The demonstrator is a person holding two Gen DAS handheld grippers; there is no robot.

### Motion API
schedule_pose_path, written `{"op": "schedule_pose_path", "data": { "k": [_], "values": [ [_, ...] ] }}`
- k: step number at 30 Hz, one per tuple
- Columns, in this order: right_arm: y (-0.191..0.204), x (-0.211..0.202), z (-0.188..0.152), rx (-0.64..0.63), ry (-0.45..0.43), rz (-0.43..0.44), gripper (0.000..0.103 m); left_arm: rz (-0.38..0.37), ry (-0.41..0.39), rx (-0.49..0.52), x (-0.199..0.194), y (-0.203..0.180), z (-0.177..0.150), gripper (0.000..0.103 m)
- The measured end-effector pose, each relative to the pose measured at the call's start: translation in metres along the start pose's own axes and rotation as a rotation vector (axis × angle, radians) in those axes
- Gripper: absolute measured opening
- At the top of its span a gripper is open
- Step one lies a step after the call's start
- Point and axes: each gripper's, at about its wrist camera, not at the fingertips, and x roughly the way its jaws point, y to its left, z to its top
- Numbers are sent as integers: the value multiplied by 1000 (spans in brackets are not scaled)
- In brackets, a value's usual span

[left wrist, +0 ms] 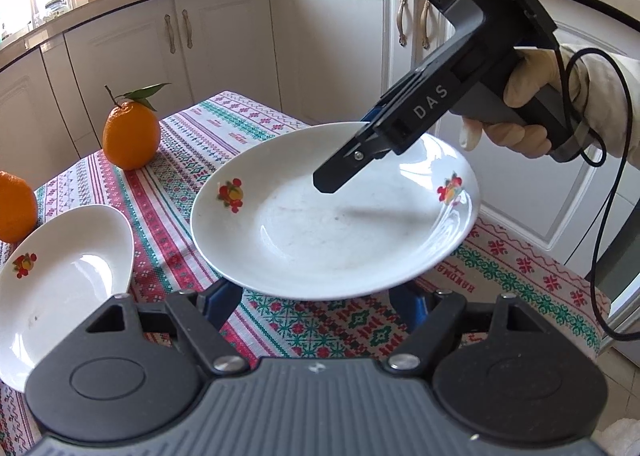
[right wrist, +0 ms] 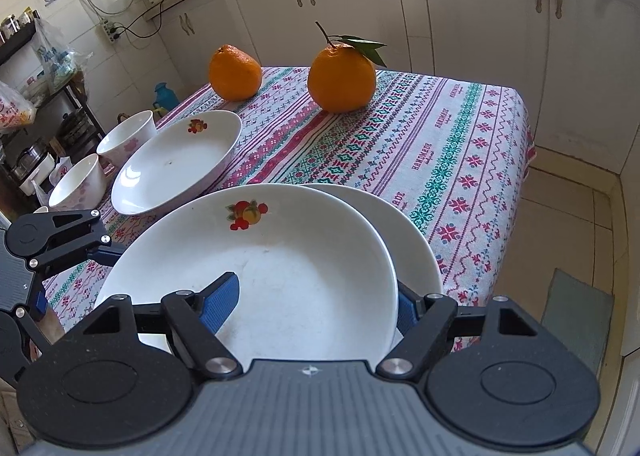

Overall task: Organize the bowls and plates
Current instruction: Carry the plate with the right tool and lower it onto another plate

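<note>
Over the cloth-covered table's (right wrist: 460, 144) near edge, the right gripper (right wrist: 316, 292) clamps a round white fruit-printed ceramic plate (left wrist: 320, 240) (the left gripper's (left wrist: 316, 298) jaws stand apart beneath its rim).

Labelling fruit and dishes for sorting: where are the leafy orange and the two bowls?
leafy orange (right wrist: 342, 82): right wrist view, middle of its skin.
near bowl (right wrist: 78, 186): right wrist view, inside wall.
far bowl (right wrist: 128, 134): right wrist view, inside wall.
</note>
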Motion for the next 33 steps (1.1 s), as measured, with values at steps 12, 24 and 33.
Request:
{"op": "schedule_pose_path", "data": {
  "k": [12, 24, 33],
  "values": [
    [-2, -5, -6, 18, 8, -15, 83, -33, -4, -13, 5, 3, 1, 81],
    [0, -12, -11, 26, 14, -48, 83, -39, -19, -21, 4, 3, -1, 82],
    [6, -20, -12, 36, 11, -86, 83, -41, -24, -35, 3, 4, -1, 83]
  ]
}}
